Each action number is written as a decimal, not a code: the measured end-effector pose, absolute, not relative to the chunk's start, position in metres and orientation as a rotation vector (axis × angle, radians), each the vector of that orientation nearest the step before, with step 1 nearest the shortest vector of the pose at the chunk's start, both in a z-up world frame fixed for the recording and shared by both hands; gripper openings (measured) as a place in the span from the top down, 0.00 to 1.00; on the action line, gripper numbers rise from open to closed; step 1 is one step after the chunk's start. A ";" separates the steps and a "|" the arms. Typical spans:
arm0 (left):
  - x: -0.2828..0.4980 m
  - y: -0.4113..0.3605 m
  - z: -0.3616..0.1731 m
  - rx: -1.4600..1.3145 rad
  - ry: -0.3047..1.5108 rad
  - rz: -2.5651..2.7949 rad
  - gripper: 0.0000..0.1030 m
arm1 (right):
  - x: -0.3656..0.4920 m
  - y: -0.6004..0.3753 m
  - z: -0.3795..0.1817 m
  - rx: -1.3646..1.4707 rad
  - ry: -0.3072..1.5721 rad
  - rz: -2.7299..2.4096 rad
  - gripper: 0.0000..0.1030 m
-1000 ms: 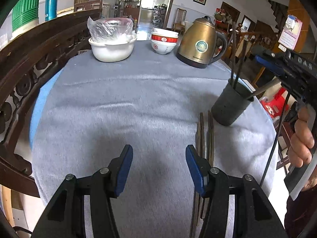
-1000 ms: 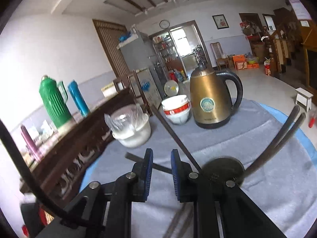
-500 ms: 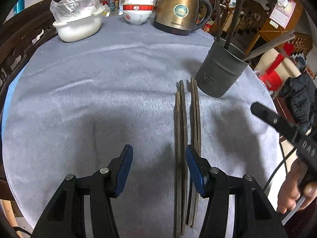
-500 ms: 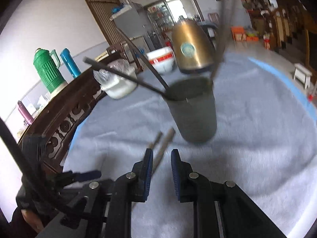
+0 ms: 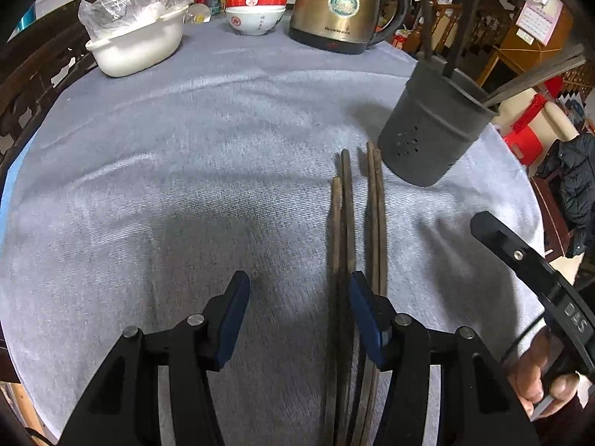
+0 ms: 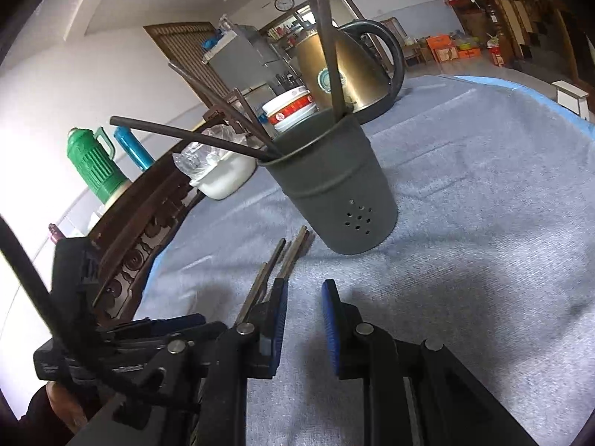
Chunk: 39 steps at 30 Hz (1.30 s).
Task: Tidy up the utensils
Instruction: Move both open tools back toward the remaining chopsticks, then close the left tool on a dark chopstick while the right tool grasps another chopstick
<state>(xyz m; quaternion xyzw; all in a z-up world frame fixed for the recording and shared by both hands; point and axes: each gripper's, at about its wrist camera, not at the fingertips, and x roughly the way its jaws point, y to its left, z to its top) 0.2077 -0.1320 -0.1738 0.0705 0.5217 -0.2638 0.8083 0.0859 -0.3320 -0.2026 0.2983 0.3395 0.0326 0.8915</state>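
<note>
Several dark wooden chopsticks [image 5: 342, 223] lie side by side on the grey cloth, tips toward a dark grey perforated holder [image 5: 431, 137]. Several more chopsticks [image 6: 327, 37] stand in that holder [image 6: 334, 193]. My left gripper [image 5: 299, 308] hangs open just above the cloth with nothing between its blue pads; its right finger [image 5: 364, 316] overlaps the lying chopsticks. My right gripper [image 6: 305, 316] points at the holder's base, open by a narrow gap and holding nothing. The lying chopsticks [image 6: 290, 256] run just left of its left finger.
A brass kettle [image 5: 334, 3], stacked red-rimmed bowls [image 5: 256, 7] and a white basin with a plastic bag [image 5: 137, 44] stand at the table's far side. A carved wooden rail [image 6: 148, 223] borders the left; green [image 6: 93, 163] and blue [image 6: 130, 145] flasks stand behind it.
Both grippers have sunk toward the table. The left one came over the lying chopsticks; the right one dropped from above the holder's mouth to beside its base. Neither opening changed.
</note>
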 end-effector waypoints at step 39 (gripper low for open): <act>0.225 -0.128 -0.176 0.118 1.135 -0.636 0.46 | 0.141 -0.285 -0.215 0.337 1.042 0.053 0.83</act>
